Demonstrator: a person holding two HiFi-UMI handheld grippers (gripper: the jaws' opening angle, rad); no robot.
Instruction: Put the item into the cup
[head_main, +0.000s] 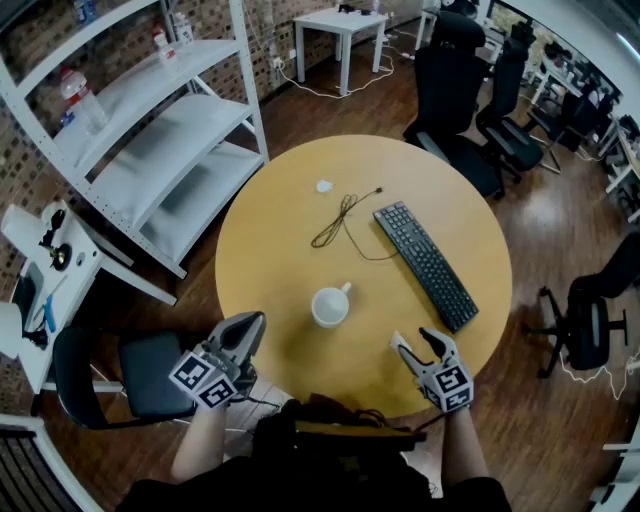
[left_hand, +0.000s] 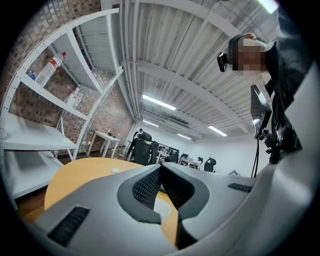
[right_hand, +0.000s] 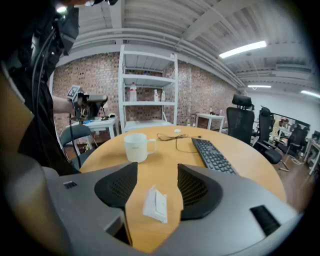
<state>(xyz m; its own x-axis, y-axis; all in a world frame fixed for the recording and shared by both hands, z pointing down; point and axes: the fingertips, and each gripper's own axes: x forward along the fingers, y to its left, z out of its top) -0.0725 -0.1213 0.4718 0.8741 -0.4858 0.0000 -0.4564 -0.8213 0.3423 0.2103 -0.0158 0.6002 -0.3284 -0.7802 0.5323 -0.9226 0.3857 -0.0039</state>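
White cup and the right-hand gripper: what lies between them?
Right gripper view: a small white packet lies between the right gripper's open jaws; from there to the cup, bare table.

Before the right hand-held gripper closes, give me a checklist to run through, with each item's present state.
1. Right hand-held gripper jaws apart: ok.
2. White packet flat on the table, between those jaws, not pinched: ok.
3. Cup upright, mouth open: ok.
4. Way from packet to cup free of keyboard and cable: ok.
5. Left hand-held gripper shut, holding nothing, away from the cup: ok.
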